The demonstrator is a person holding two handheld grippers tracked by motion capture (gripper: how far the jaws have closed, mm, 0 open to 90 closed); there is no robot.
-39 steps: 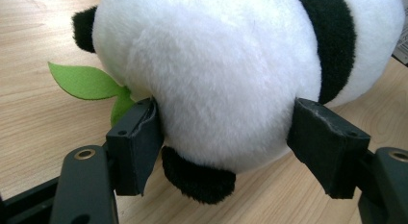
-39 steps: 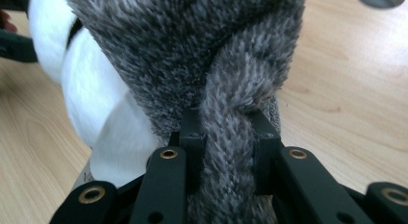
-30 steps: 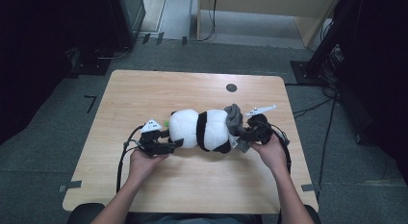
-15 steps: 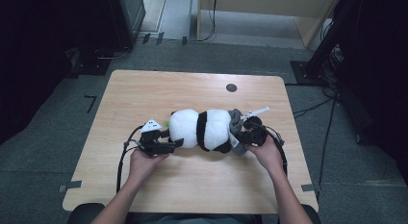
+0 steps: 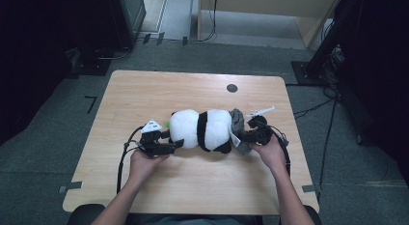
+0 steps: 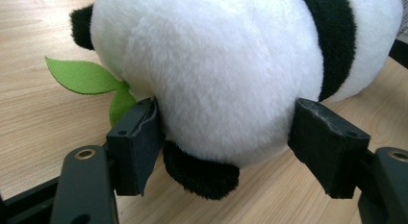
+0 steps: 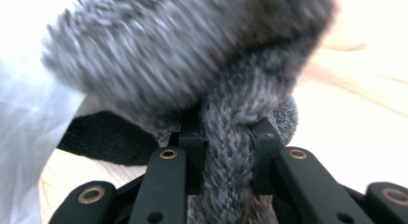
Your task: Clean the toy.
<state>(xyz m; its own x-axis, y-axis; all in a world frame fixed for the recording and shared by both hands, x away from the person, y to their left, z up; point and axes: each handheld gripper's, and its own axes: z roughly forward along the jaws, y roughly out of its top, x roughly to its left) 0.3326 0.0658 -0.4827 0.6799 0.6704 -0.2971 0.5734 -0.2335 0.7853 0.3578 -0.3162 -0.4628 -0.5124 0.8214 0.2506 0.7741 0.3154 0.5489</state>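
The left gripper [image 6: 226,142] jaws clamp the plush panda's [image 5: 201,130] head; the right gripper [image 7: 226,152] jaws pinch the grey knitted hat [image 5: 236,119]. Dressing is under way; next, stretch it over the panda's right end.

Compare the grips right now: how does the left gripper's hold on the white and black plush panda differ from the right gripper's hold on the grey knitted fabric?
The left gripper has its jaws spread wide around the plush panda, pads pressing the white fur; the right gripper is pinched narrow on a strip of grey knitted fabric. The left one is at the panda's end with the green felt leaf; the right one is at the opposite end. Both are shut on soft material.
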